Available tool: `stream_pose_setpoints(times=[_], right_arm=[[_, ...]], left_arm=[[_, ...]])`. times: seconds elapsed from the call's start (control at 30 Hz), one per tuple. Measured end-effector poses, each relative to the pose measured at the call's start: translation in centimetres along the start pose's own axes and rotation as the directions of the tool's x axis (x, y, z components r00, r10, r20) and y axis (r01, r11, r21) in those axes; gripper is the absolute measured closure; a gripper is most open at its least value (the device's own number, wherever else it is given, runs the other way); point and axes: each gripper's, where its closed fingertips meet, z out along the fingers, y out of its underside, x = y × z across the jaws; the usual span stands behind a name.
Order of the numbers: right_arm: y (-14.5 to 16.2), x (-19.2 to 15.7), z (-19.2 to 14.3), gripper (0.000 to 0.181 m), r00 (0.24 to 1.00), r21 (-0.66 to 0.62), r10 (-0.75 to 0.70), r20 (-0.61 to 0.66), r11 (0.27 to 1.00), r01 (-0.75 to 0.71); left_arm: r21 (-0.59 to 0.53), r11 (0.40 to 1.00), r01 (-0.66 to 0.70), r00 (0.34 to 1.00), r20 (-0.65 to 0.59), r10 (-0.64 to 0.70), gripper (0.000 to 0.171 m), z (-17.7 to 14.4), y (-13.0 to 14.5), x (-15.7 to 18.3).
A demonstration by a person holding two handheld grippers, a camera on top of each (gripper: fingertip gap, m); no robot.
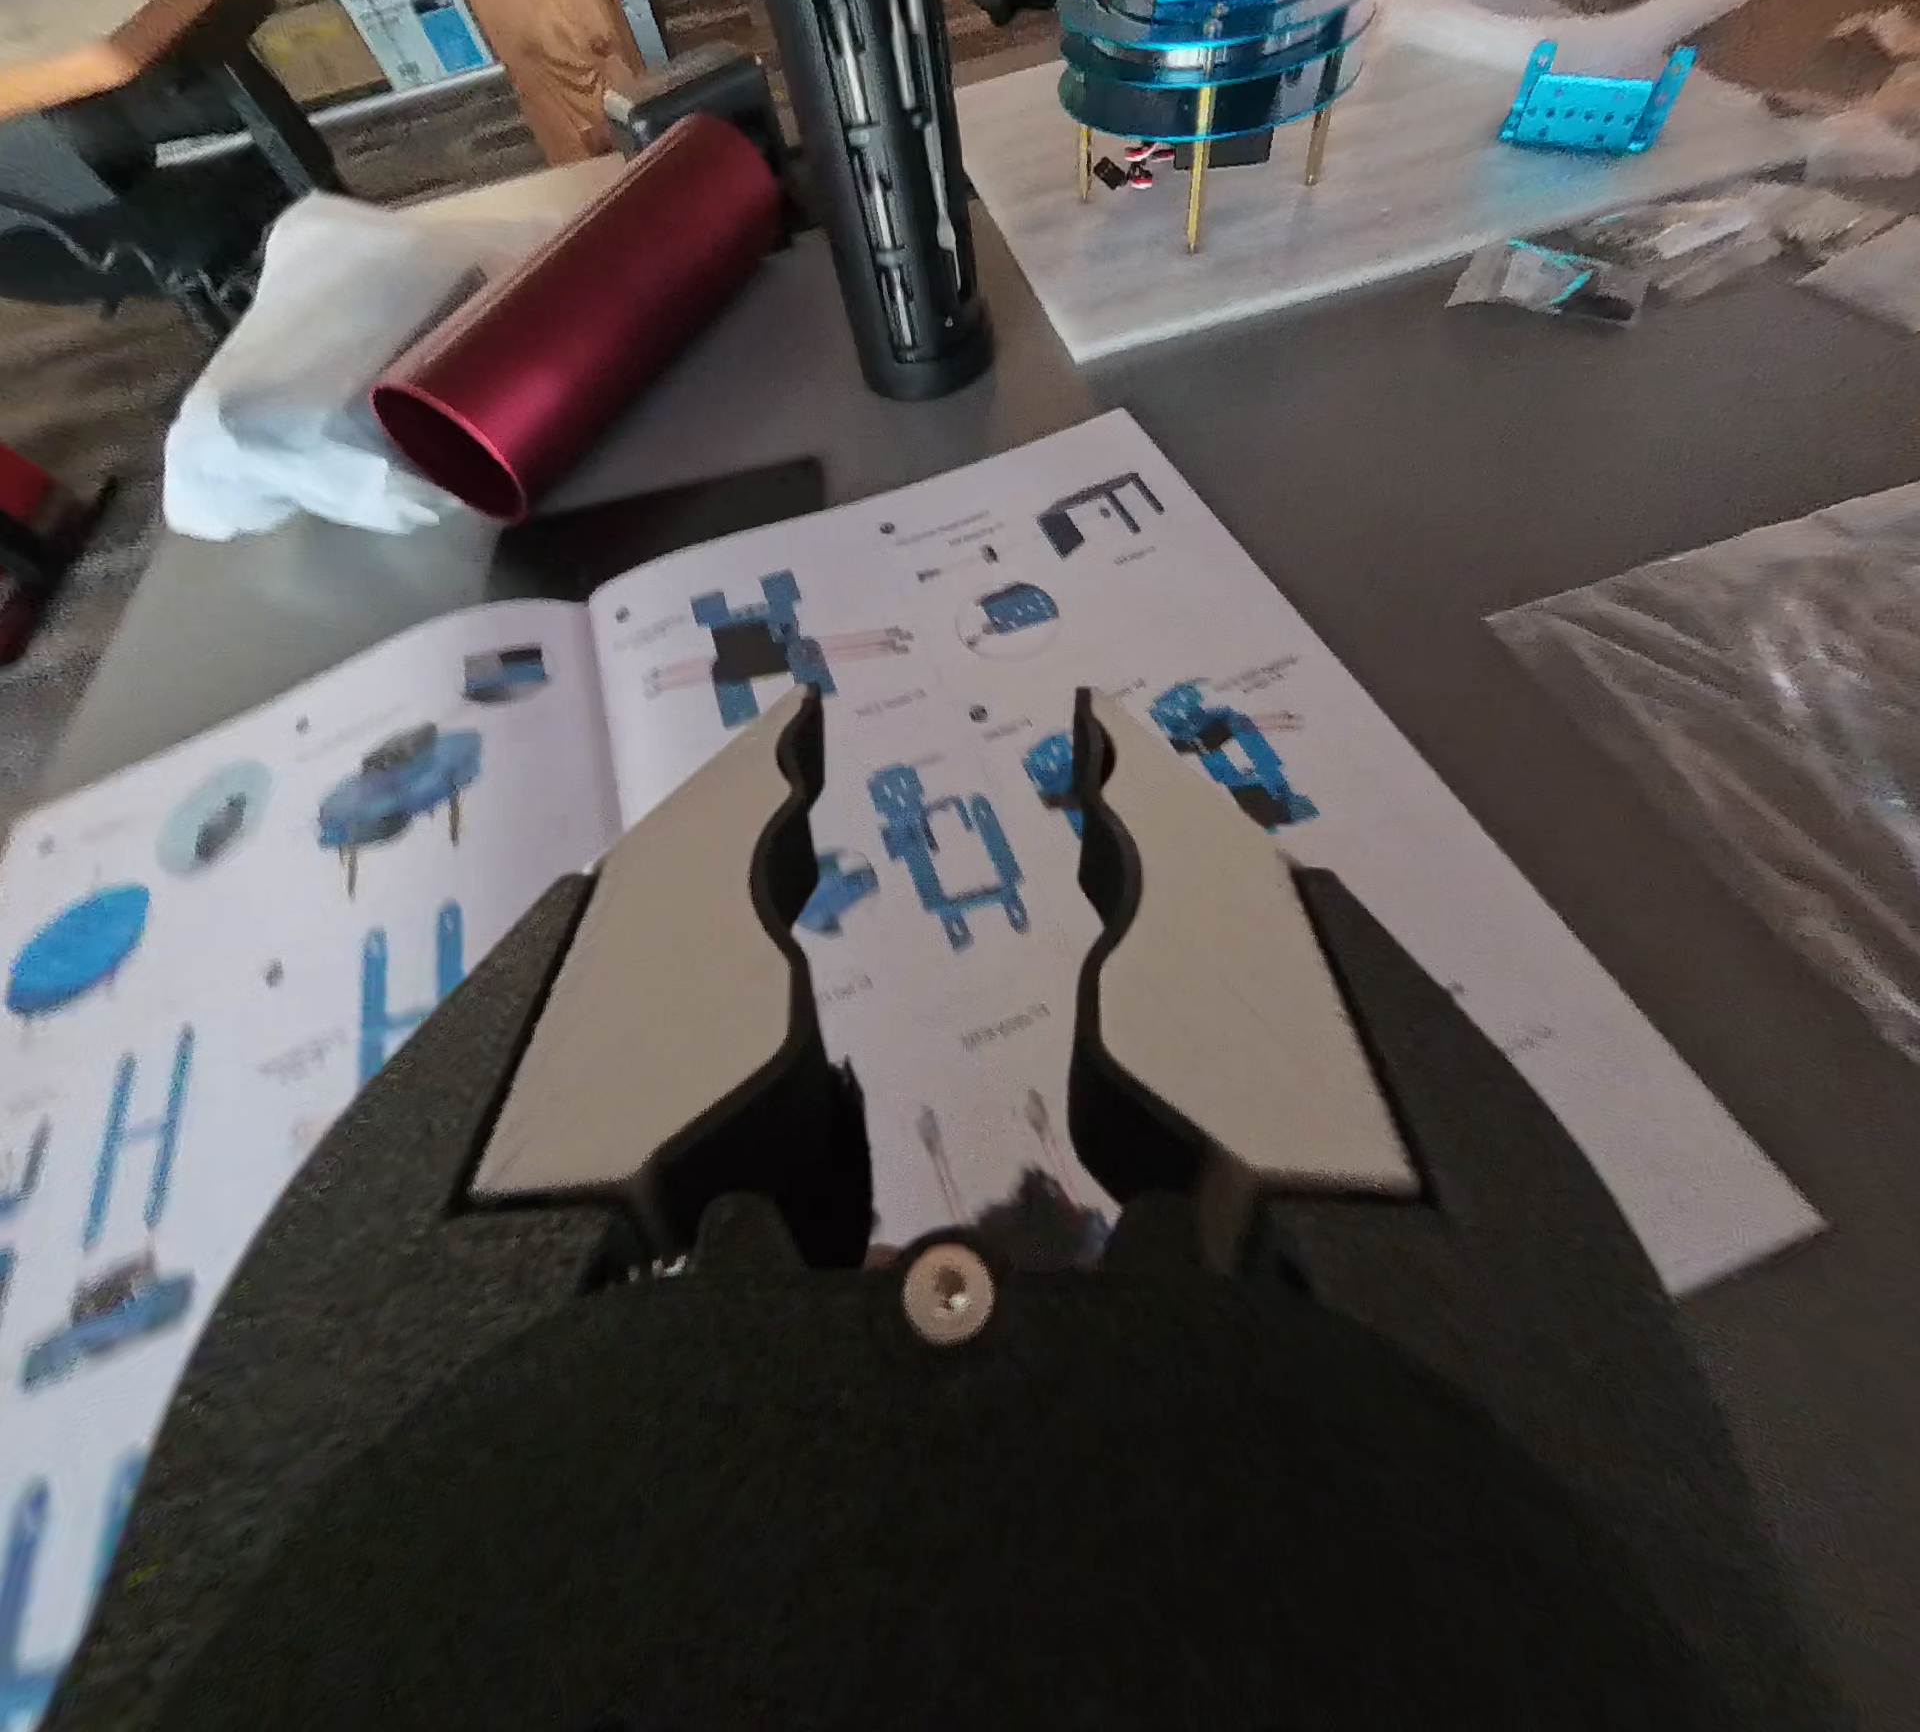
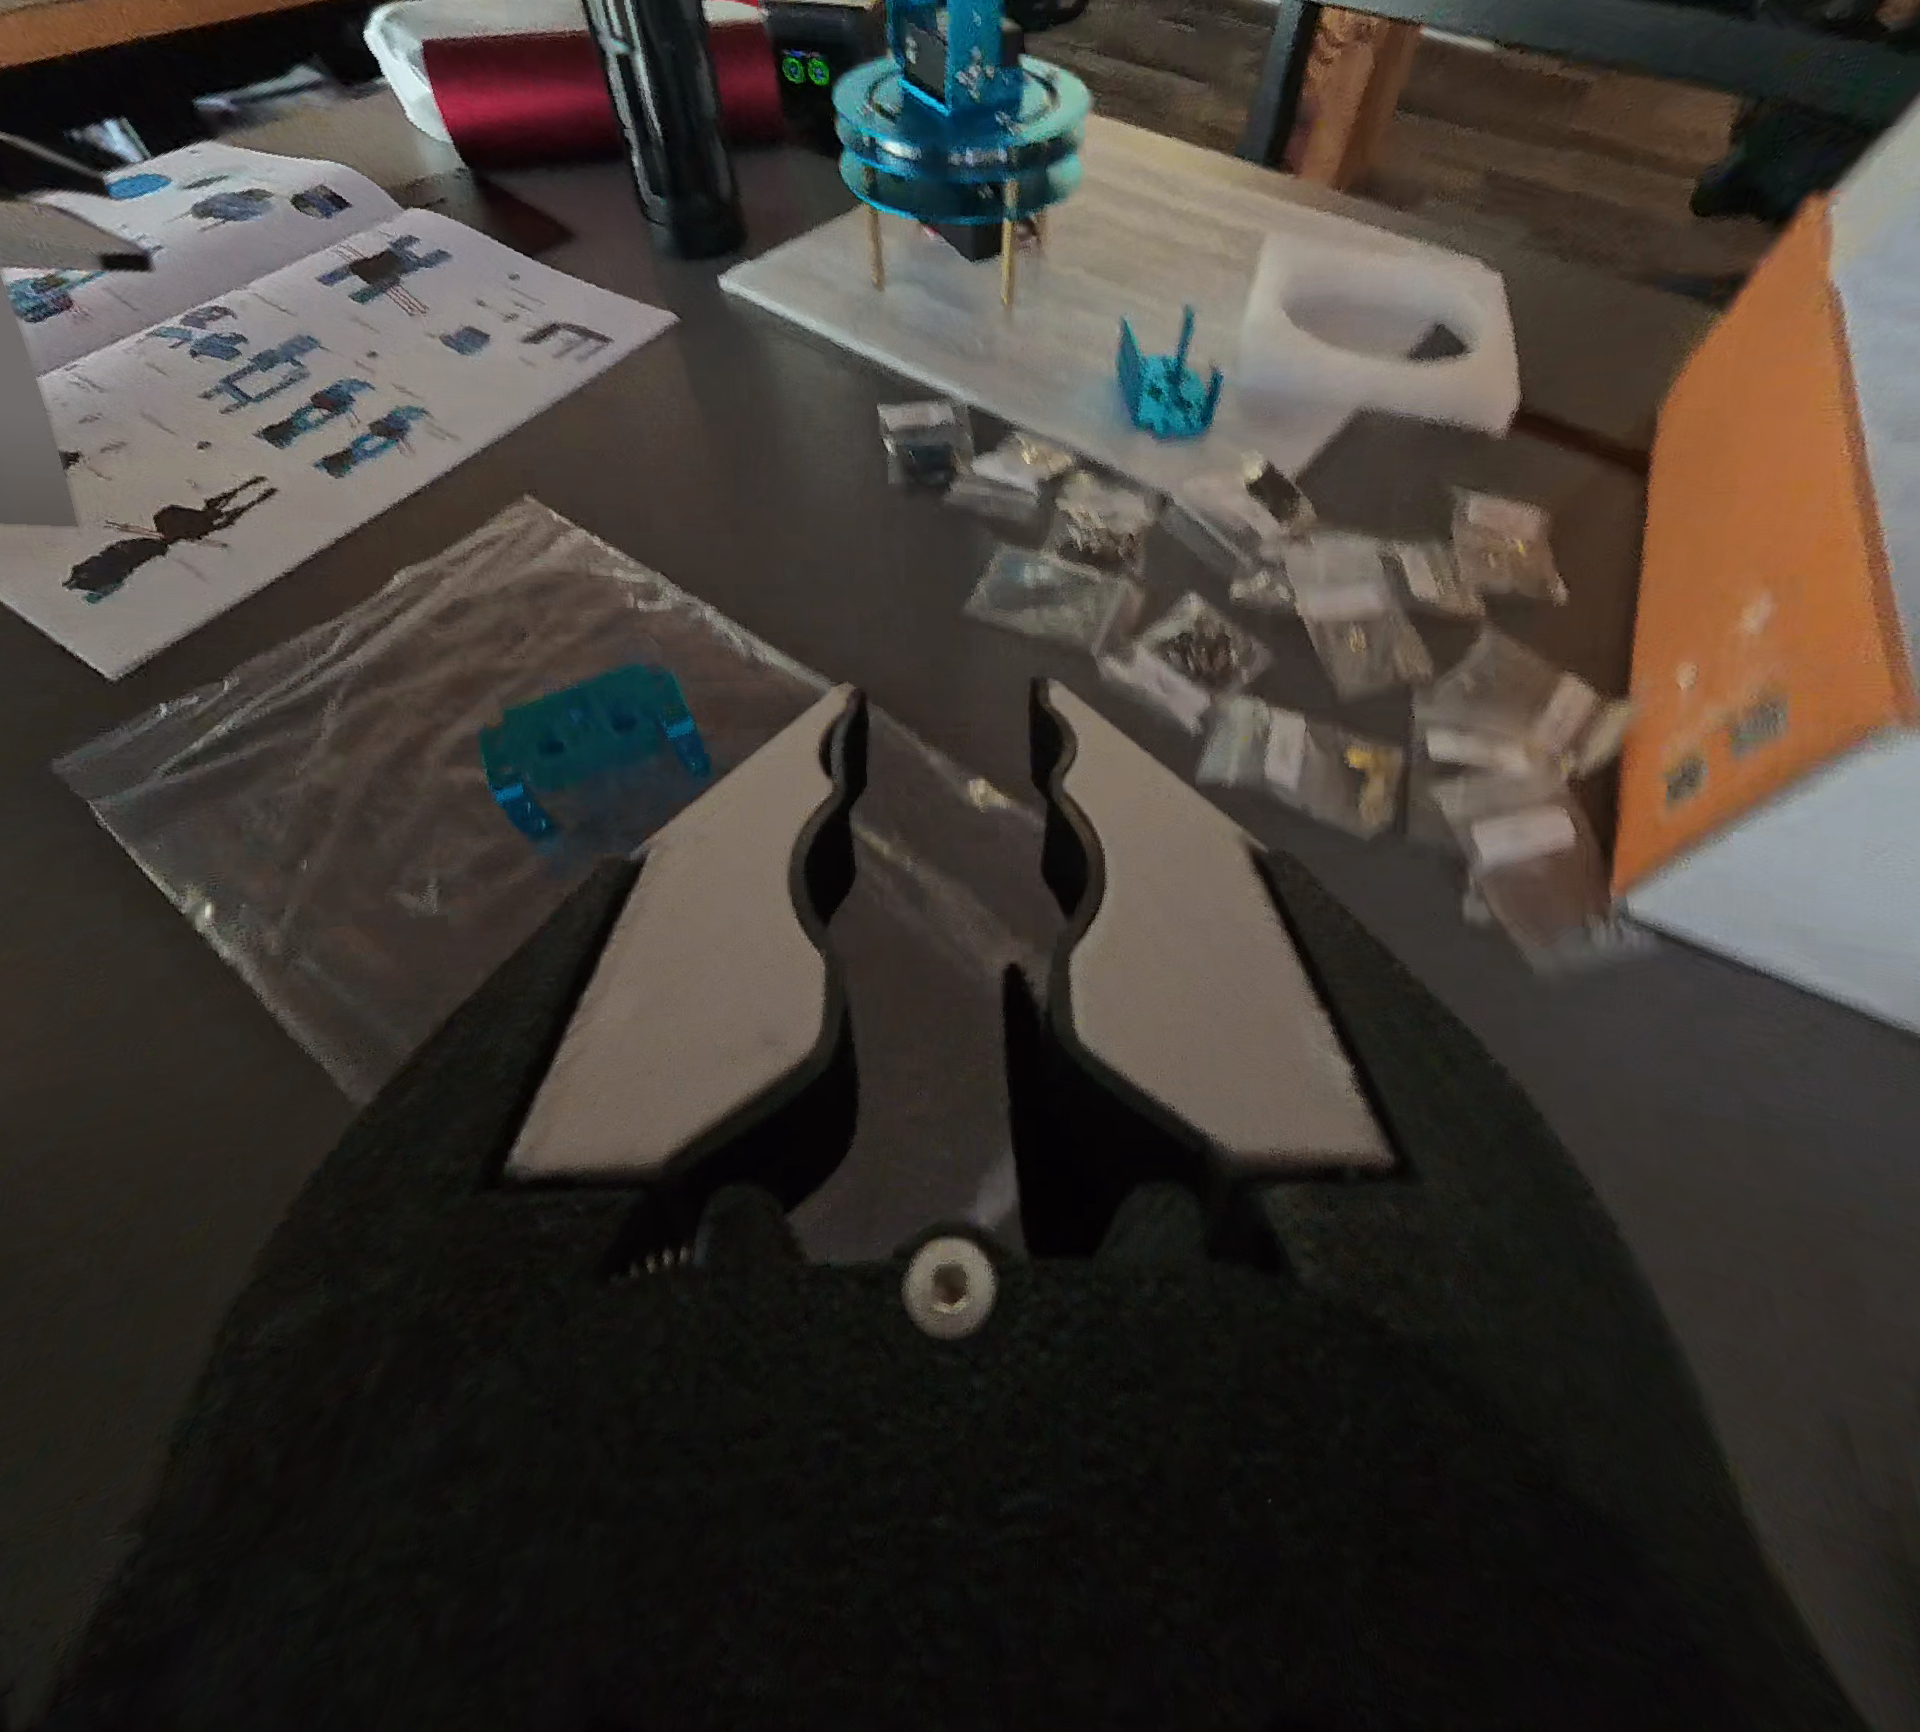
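My left gripper [image 1: 943,706] is open and empty, hovering over an open instruction booklet [image 1: 1039,1007] on the dark table. My right gripper [image 2: 945,695] is open and empty above a clear plastic bag [image 2: 343,747] that holds a blue metal bracket [image 2: 592,747], which lies just left of its left finger. A blue round robot base on brass legs [image 2: 961,124] stands on a pale board [image 2: 1132,280]; it also shows in the left wrist view [image 1: 1216,41]. A second blue bracket [image 2: 1164,383] sits on that board, also seen in the left wrist view [image 1: 1590,103].
Several small bags of screws [image 2: 1299,612] lie right of my right gripper. An orange and white box [image 2: 1787,591] stands at the far right. A black tool column [image 1: 883,124], a red tube [image 1: 582,311] and white foam [image 2: 1382,352] stand further back. Some 40 cm of space lies between my two pairs of fingers.
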Motion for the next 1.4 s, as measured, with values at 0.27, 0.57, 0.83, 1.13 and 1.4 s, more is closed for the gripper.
stream_pose_setpoints(times=[0.27,0.57,0.83,1.13,1.4], right_arm=[[-4.4,1.0,9.1,0.151,0.990,0.032,-0.137,0.035,0.990,0.136],[-2.3,1.6,8.7,0.154,0.986,0.028,-0.163,-0.026,0.986,0.164],[-4.3,1.1,7.5,0.157,0.996,0.124,-0.085,-0.025,0.988,0.088],[-3.8,1.0,7.5,0.159,1.000,0.101,-0.023,0.004,0.995,0.022],[-3.9,-0.2,7.6,0.160,0.998,0.108,0.015,0.057,0.994,-0.021]], left_arm=[[0.040,0.984,-0.176,0.979,-0.097,0.179,0.126,6.1,-2.8,-3.4],[0.009,0.980,-0.201,0.977,0.080,0.199,0.139,5.6,-0.7,-7.1],[0.019,0.993,-0.113,0.992,0.060,0.111,0.139,5.2,-1.2,-6.9],[-0.009,0.995,-0.103,0.989,0.108,0.103,0.139,5.5,-0.8,-5.2],[-0.046,0.989,-0.139,0.947,0.286,0.146,0.139,5.3,0.0,-8.9]])
